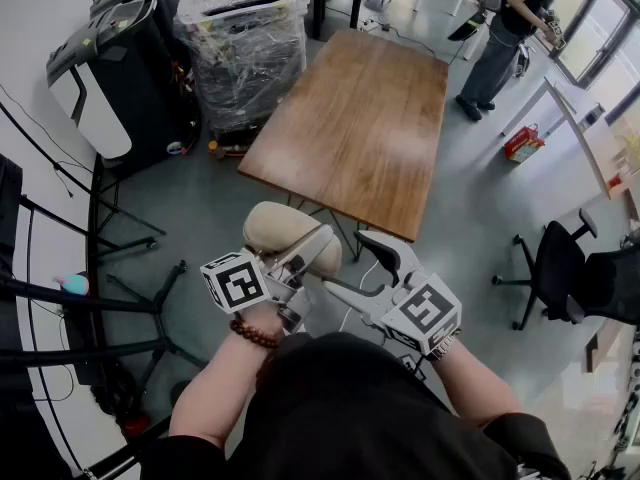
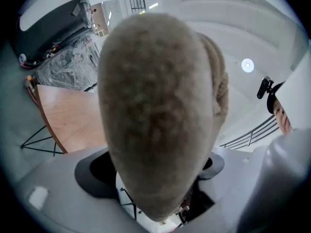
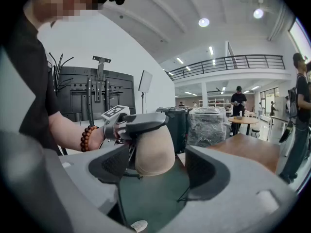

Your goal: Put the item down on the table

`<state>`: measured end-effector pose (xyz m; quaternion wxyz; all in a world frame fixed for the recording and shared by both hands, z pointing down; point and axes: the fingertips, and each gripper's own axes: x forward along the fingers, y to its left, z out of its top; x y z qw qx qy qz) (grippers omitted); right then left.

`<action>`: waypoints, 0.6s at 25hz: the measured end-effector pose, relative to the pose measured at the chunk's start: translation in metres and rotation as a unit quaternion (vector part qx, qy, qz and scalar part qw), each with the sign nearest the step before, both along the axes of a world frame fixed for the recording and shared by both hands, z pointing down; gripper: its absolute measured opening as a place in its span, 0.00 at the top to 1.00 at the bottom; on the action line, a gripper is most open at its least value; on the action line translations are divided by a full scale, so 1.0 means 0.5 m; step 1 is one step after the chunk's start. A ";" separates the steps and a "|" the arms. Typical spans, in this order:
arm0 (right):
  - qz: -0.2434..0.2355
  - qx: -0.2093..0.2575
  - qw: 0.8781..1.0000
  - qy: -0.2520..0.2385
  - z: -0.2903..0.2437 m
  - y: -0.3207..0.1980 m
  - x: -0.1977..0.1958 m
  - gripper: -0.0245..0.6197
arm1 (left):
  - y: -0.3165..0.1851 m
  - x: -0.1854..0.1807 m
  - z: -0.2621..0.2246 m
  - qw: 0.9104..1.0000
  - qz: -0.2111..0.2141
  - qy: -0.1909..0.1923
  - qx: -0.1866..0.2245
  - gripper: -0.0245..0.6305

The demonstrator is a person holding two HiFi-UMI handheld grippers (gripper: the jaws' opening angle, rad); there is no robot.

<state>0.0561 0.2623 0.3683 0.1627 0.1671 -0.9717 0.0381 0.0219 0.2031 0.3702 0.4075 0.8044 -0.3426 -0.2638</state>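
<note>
The left hand-held gripper (image 1: 315,248) is clamped on a beige plush item (image 1: 275,226). Its jaws stand wide only because the thing between them is bulky. One jaw lies across the top and the other sits underneath. The item hangs in the air over the floor, just short of the near edge of the wooden counter (image 1: 360,118), so it has not been set down yet. The right hand-held gripper (image 1: 352,263) is just beside it with its jaws spread and nothing between them, pointing at the item.

From where I stand the item looks soft and light. It has a fuzzy, rounded surface, and one side seems to carry a braided or ribbed band, though I can't say what that part is. I'd expect it to squash under pressure rather than slip, and it doesn't look as if a drop would harm it. The grip across the thick middle looks like the right one, since an end would likely fold and sag. Being rounded, it may roll or tip once let go, so it should go down on its broadest side, well in from the counter's near edge.
</note>
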 end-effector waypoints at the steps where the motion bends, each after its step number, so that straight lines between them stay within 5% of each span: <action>1: -0.005 -0.001 1.000 0.002 0.003 -0.014 -0.025 0.42 | -0.011 -0.021 -0.003 1.000 0.003 0.003 -0.001 0.31; 8: -0.034 -0.014 0.999 0.016 0.005 -0.081 -0.165 0.39 | -0.060 -0.113 -0.022 0.999 0.034 0.027 -0.007 0.31; 15: -0.045 -0.034 0.998 0.024 0.015 -0.120 -0.224 0.39 | -0.094 -0.150 -0.035 0.998 0.045 0.045 0.001 0.31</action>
